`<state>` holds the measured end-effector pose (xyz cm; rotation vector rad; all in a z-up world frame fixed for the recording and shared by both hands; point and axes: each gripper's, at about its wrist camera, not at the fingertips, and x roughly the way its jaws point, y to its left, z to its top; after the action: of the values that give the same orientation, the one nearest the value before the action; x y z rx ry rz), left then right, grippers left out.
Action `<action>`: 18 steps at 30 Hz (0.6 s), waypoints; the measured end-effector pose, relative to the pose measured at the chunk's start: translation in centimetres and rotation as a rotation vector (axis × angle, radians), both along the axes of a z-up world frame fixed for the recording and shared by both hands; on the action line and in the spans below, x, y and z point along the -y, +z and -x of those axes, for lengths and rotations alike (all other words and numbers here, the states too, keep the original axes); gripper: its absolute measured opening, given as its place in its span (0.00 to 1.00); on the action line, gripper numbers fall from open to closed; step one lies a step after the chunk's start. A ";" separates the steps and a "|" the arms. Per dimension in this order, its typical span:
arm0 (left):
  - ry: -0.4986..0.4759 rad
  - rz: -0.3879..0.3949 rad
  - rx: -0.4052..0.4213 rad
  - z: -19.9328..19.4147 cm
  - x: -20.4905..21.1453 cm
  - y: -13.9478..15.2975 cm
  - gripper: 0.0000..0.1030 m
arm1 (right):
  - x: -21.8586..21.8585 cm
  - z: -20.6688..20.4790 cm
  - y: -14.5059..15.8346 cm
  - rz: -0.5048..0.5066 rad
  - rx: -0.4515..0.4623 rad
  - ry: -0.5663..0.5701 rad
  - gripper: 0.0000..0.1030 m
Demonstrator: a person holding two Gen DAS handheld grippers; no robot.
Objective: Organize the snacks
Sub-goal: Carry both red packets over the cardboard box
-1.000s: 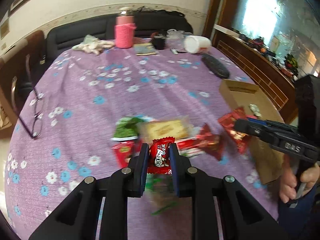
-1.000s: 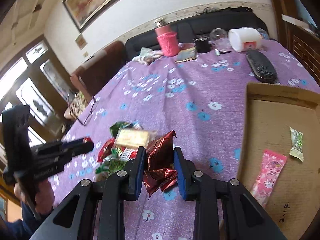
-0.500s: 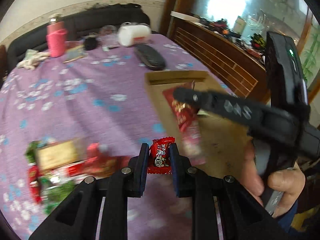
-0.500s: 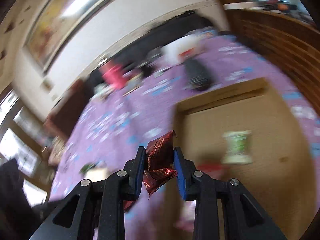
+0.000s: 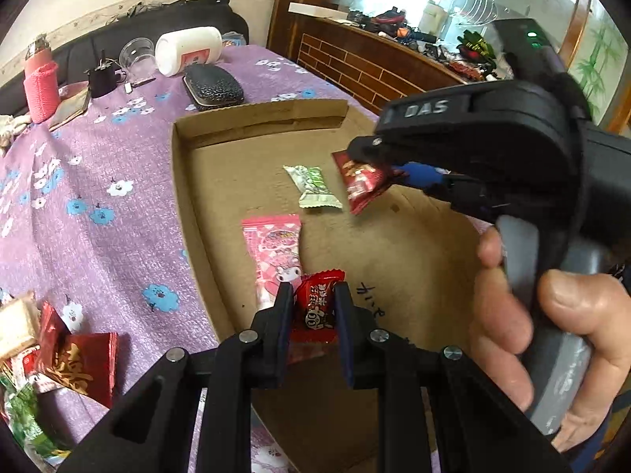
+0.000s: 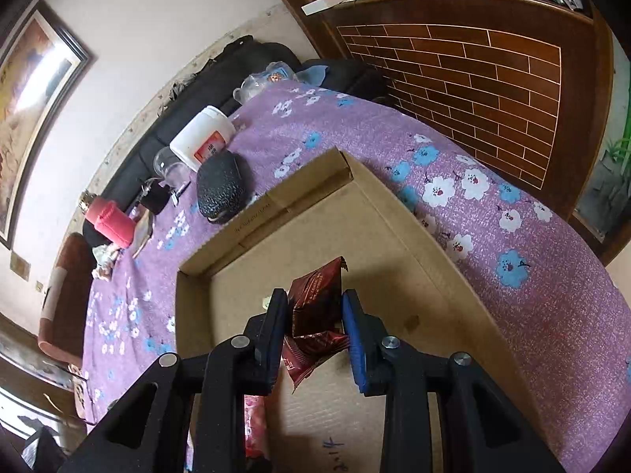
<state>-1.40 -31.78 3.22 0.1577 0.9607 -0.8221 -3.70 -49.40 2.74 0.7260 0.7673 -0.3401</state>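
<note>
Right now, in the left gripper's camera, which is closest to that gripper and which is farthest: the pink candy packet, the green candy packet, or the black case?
From the left gripper:
1. Pink candy packet, in the cardboard tray, just ahead.
2. Green candy packet, mid-tray, farther in.
3. Black case, on the purple cloth beyond the tray's far wall.

Pink packet (image 5: 276, 252): near end hidden behind left gripper (image 5: 311, 315).
Snack pile (image 5: 43, 354): cut off at left edge.
Box writing (image 5: 368, 299): illegible.

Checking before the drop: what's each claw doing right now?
Left claw: closed on a red candy packet.
Right claw: closed on a dark red foil packet.
</note>
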 end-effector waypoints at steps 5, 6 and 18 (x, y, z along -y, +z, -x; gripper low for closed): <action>-0.018 0.016 0.021 0.8 -0.2 -0.1 0.19 | -0.1 -0.3 -0.8 0.024 -0.047 0.000 0.29; -0.023 0.021 0.022 0.9 -0.2 -0.1 0.19 | -0.3 -0.6 -1.2 0.025 -0.053 0.000 0.29; -0.046 0.021 0.020 1.2 -0.1 -0.3 0.19 | -0.9 -1.3 -1.6 0.046 -0.083 0.019 0.30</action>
<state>-2.63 -31.71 2.89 0.1699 0.9322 -0.8717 -2.39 -48.45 1.18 0.6643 0.8415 -0.3717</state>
